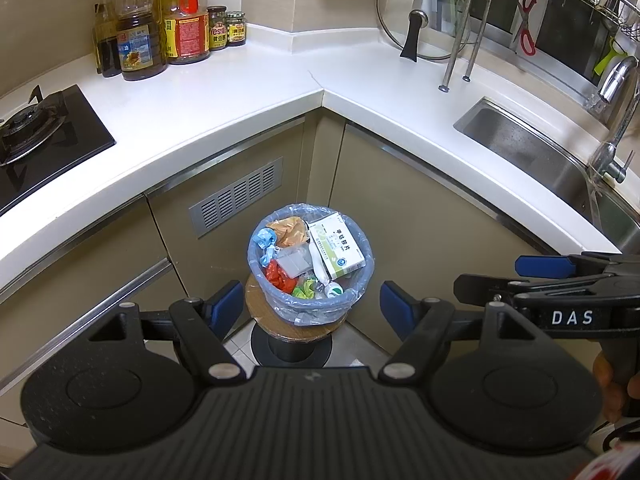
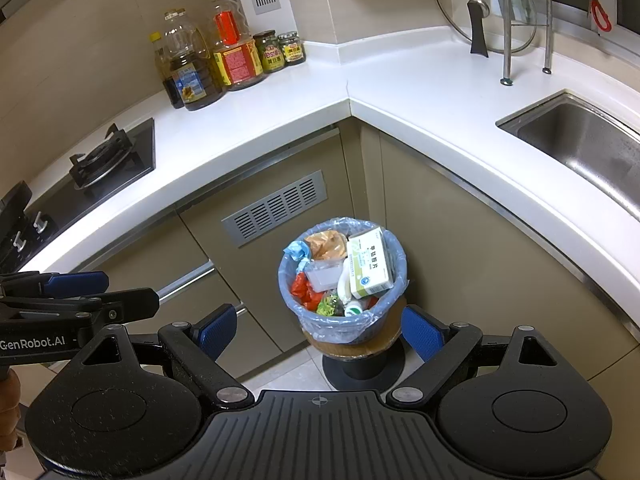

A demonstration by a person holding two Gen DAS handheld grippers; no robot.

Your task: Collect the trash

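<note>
Both claws, left claw (image 1: 310, 306) and right claw (image 2: 320, 330), hang wide open and empty above the full bin (image 1: 311, 264); its liner bag (image 1: 280, 304) looks not yet gathered, and the tabletop (image 1: 224, 92) shows no loose trash.

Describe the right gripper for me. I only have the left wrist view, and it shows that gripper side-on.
Observer: The right gripper is open and holds nothing. The trash bin sits beyond its fingers.
Operator: Look at my left gripper from that side.
Observer: The left gripper reaches in from the left edge, and its side has GenRobot.AI lettering.
Operator: Report what is holding it.
Observer: Part of a hand shows at the lower left edge, below that lettering.
</note>
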